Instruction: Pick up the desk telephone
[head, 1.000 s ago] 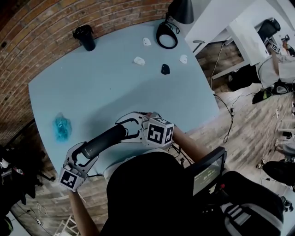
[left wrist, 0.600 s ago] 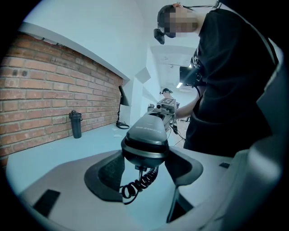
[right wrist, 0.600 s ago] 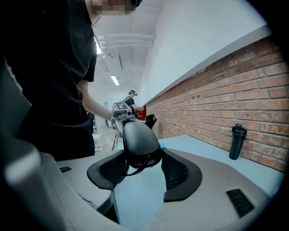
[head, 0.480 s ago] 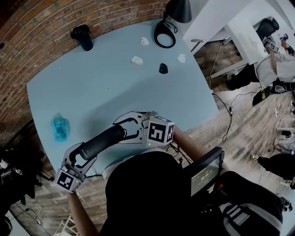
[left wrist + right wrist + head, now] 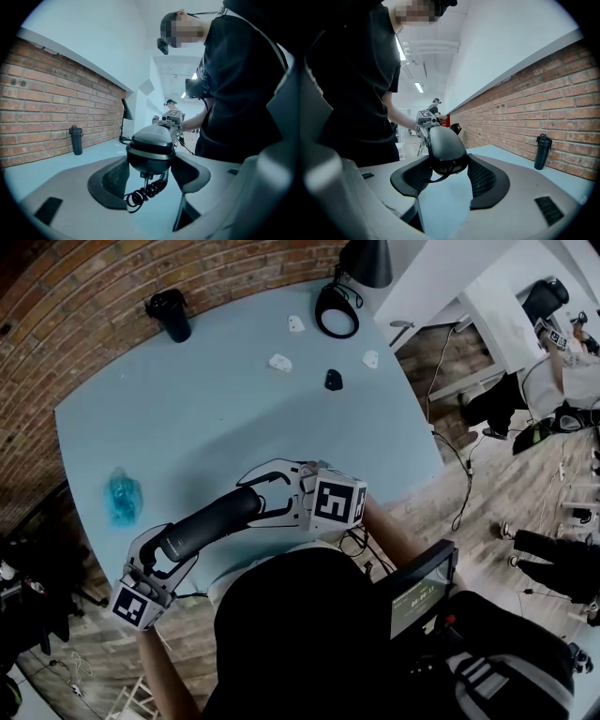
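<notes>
Over the pale blue surface (image 5: 234, 399), the dark, smooth telephone handset (image 5: 208, 523) is hanging, its long axis running from gripper to gripper. The left gripper (image 5: 167, 551) is pinching the cord end and the right gripper (image 5: 261, 500) the other, ribbed jaws pressing rounded plastic. A springy coiled cord (image 5: 147, 190) is dangling below.

This looks like an office-like lab workspace. A brick wall (image 5: 94, 287) backs a pale blue table (image 5: 234, 399) with a desk lamp (image 5: 367, 261); cables (image 5: 471, 470) trail over the wood floor (image 5: 511, 488) beside white desks (image 5: 441, 277)
</notes>
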